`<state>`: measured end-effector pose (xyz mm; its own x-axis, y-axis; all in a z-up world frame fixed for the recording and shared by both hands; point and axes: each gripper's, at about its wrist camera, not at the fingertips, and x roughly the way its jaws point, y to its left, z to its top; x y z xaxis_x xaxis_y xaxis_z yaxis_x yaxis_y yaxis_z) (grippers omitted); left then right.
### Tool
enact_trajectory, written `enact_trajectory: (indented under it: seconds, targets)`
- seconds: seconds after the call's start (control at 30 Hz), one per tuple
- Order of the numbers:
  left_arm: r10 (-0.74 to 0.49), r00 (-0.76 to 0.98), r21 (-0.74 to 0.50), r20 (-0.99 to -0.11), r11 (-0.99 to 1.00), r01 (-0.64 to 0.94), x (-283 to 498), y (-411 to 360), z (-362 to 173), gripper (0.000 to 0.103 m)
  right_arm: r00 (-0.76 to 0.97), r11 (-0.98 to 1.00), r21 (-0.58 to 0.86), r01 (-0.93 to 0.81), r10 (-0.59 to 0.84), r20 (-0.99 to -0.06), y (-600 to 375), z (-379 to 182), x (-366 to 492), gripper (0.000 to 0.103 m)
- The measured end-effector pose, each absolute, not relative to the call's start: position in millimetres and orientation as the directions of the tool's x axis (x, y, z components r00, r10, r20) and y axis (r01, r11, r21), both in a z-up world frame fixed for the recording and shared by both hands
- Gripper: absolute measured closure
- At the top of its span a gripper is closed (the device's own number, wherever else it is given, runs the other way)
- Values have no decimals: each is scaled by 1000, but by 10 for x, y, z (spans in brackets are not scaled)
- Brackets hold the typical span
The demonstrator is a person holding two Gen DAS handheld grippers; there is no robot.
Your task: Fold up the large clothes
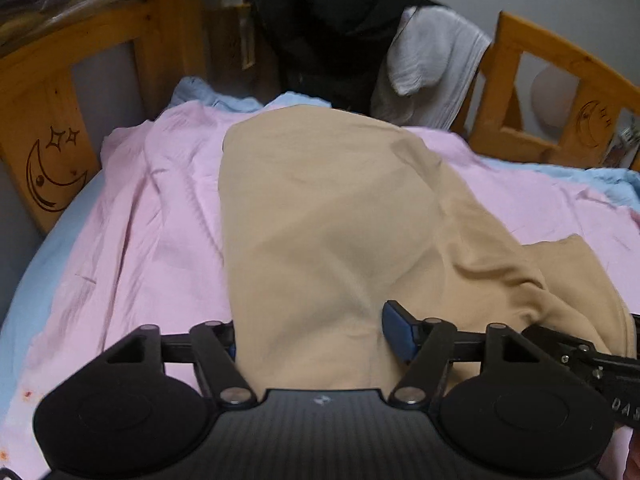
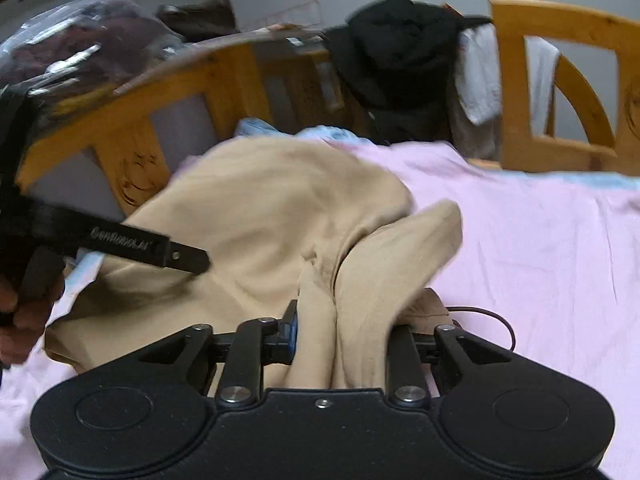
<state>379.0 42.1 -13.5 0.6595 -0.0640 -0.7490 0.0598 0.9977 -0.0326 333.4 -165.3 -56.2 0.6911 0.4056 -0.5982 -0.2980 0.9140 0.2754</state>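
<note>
A large tan garment lies spread on a pink sheet on the bed. My left gripper has its jaws wide apart, with the near edge of the garment draped between them and over the left finger; only the blue pad of the right finger shows. My right gripper has a bunched fold of the same tan garment between its fingers, lifted off the sheet. The left gripper's body shows at the left in the right wrist view.
A wooden bed rail with moon carvings rings the bed. Black clothes and a white cloth hang over the far rail. A light blue blanket lies under the pink sheet. A thin black cable lies on the sheet.
</note>
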Motion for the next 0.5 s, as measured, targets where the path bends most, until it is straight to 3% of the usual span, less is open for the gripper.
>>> enact_trajectory:
  seconds: [0.27, 0.33, 0.5]
  targets:
    - [-50, 699, -43, -713, 999, 28, 3408, 408, 64, 14, 690, 915, 303, -264, 399, -604, -1883, -471, 3220, 50]
    - [-38, 706, -30, -707, 999, 23, 3304, 392, 163, 11, 704, 920, 304, -245, 385, -596, -1939, -413, 3117, 39]
    - [-47, 758, -18, -651, 999, 46, 2852, 311, 520, 3, 739, 935, 285, -212, 344, -578, -2126, -246, 2823, 29]
